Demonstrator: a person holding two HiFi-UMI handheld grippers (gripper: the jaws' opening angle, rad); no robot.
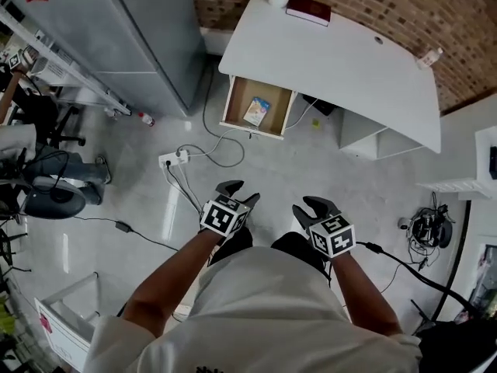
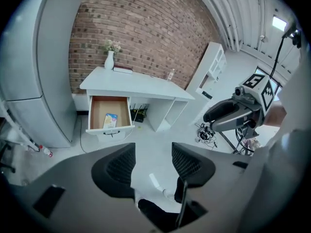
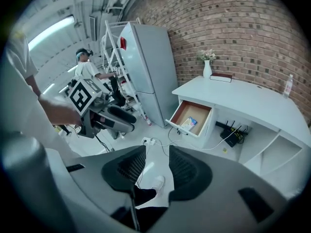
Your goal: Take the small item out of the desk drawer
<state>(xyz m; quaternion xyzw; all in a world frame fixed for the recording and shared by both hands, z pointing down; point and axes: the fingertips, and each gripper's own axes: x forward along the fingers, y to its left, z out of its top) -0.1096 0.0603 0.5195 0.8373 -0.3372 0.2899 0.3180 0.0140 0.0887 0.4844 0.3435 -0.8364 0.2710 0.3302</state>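
The white bench (image 1: 349,61) fills the head view from 12 to 2 o'clock, against a brick wall. Its drawer (image 1: 258,107) stands pulled open at the bench's 7 o'clock corner. Both bare forearms reach forward from the torso, side by side over the floor and well apart from the drawer. The left tool (image 1: 239,191) and right tool (image 1: 311,207) tilt forward and down, marker cubes facing up. Each tool's jaws stand moderately apart with nothing between them. The small item (image 1: 257,111), a flat blue-and-yellow packet, lies near the middle of the drawer, toward 12 o'clock from the tools.
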